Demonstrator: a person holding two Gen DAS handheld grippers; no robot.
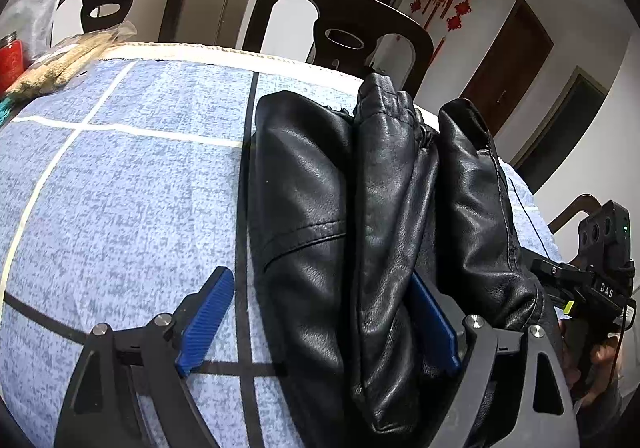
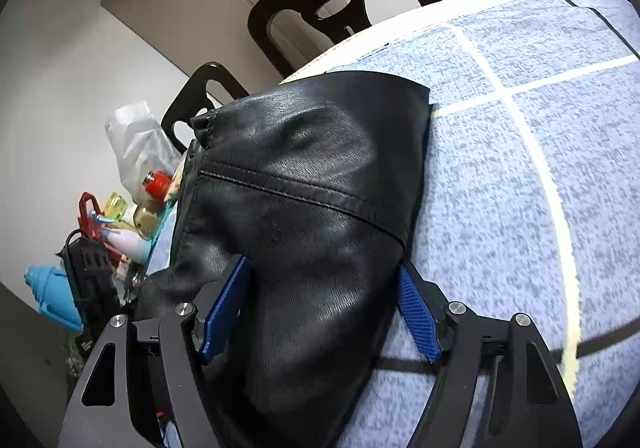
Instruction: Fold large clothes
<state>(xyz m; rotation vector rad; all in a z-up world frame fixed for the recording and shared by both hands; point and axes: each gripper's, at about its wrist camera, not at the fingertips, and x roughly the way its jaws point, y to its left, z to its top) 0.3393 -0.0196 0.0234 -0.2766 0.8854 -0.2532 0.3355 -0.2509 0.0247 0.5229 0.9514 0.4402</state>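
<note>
Left wrist view: your left gripper [image 1: 320, 320] stands wide open around the black leather jacket [image 1: 344, 207], part-folded on the blue tablecloth [image 1: 120, 167]. Your right gripper [image 2: 324, 308] straddles it too, unclamped. You seem between folds; next, pinch an edge firmly.

A broad stretch of the desk under its blue checked cloth [image 1: 132, 183] lies open beside the folded black leather jacket [image 1: 384, 207], while dark cut-out chairs [image 1: 336, 23] line the far edge and bottles [image 2: 158, 183] crowd one end.
</note>
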